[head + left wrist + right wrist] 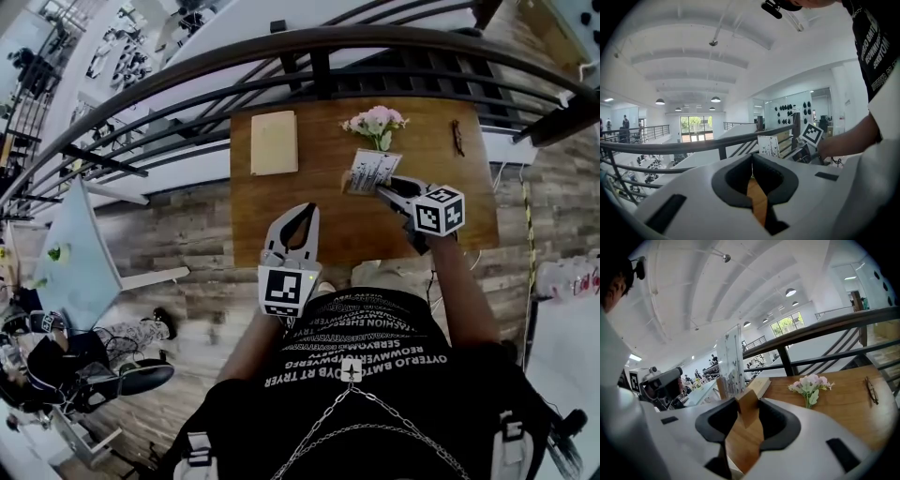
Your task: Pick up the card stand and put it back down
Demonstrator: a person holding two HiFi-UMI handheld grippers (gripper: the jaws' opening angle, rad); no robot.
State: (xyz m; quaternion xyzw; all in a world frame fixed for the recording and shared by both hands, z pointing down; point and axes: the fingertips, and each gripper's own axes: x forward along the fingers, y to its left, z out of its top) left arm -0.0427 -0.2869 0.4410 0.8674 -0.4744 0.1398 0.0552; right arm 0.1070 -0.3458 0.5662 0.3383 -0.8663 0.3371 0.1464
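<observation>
I see the card stand (371, 172) just right of centre in the head view: a clear upright panel holding a printed card, its wooden base pinched in my right gripper (382, 188).

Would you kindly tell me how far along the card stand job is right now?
Done: the right gripper is clamped on the card stand by its wooden base, beside the flowers. In hand: the lift; whether the stand is off the table, I cannot tell. Left: setting it back down and letting go. The left gripper is shut, empty and idle.
</observation>
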